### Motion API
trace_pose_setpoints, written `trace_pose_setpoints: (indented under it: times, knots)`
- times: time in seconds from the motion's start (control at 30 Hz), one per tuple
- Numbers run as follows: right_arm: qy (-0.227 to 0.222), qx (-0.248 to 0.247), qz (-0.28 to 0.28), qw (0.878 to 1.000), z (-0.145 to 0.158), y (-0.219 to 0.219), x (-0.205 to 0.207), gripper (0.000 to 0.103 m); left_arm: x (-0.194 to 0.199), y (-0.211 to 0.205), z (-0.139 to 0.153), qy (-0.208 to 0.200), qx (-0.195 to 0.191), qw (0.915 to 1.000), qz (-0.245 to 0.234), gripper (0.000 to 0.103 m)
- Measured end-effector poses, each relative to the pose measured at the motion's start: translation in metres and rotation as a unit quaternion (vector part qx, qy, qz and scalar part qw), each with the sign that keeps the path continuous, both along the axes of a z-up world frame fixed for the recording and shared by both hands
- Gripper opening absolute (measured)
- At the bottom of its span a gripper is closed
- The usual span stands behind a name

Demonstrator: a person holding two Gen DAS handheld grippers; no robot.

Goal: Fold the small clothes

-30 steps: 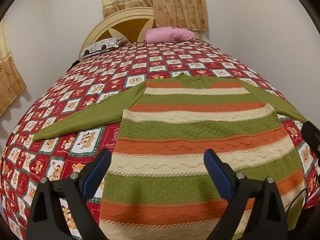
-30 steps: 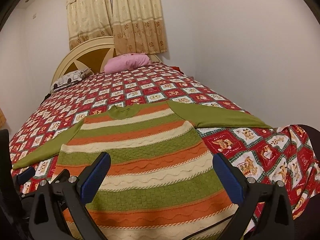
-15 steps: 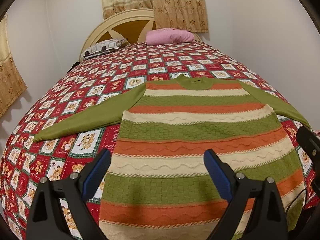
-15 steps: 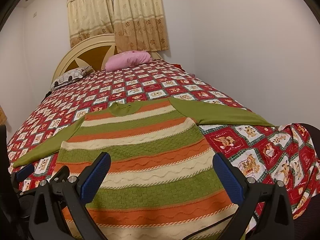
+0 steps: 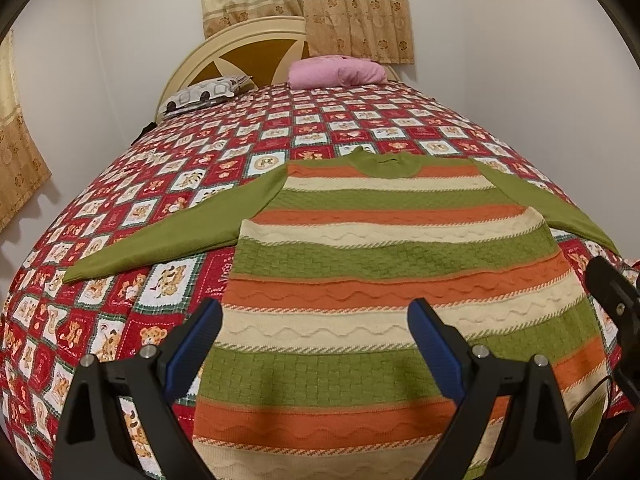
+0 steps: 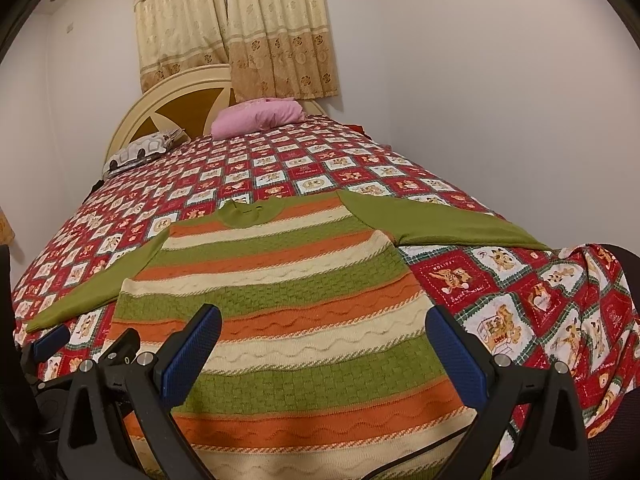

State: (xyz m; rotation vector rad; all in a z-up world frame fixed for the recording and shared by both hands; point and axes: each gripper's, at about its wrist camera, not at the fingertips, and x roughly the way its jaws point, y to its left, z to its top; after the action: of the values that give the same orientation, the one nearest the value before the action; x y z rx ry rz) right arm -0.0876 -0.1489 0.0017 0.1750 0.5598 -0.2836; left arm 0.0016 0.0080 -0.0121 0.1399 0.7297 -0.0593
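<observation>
Lying flat on a red patchwork bedspread (image 5: 168, 184), a striped sweater (image 5: 392, 256) in green, orange and cream bands is spread face up with its hem toward the foot of the bed and its green collar (image 5: 386, 164) pointing at the headboard (image 5: 240, 52). Both plain green sleeves reach outward: the left sleeve (image 5: 168, 232) runs diagonally over the quilt squares, while the right sleeve (image 6: 452, 220) extends toward the bed's edge beside the wall.

Above the lower part of the garment, the left gripper (image 5: 316, 344) hovers with its blue-padded jaws spread wide and nothing between them. Alongside it, the right gripper (image 6: 324, 348) is likewise parted wide and empty, framing the hem stripes. Neither tool touches the knit as far as can be seen. From the right wrist view, part of the left tool shows at the lower left corner.

At the head of the bed rest a pink pillow (image 6: 256, 118) and a grey-and-white patterned pillow (image 6: 140, 152), beneath beige floral curtains (image 6: 240, 28).
</observation>
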Motion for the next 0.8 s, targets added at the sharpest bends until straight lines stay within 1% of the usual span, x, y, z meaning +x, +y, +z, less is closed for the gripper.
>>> trace_pose_setpoints:
  times: [0.27, 0.37, 0.47, 0.67, 0.8]
  knots:
    - [-0.002, -0.005, -0.001, 1.0, 0.003, -0.003, 0.005, 0.102, 0.004, 0.0, 0.0, 0.001, -0.007, 1.0, 0.002, 0.097]
    - [-0.007, -0.004, -0.001, 1.0, 0.003, -0.003, 0.004, 0.102, 0.005, 0.001, 0.0, 0.003, -0.019, 0.9998, 0.004, 0.097]
    - [-0.009, -0.011, 0.003, 1.0, 0.002, 0.0, 0.005, 0.102, 0.007, 0.001, -0.002, 0.007, -0.021, 0.9998, 0.003, 0.097]
    - [-0.003, -0.02, 0.011, 1.0, 0.0, 0.002, 0.009, 0.102, 0.008, 0.001, -0.005, 0.01, -0.029, 0.9995, -0.002, 0.097]
    - [0.0, -0.016, 0.009, 1.0, -0.004, -0.003, 0.012, 0.102, 0.009, 0.005, -0.009, 0.01, -0.037, 0.9993, -0.005, 0.097]
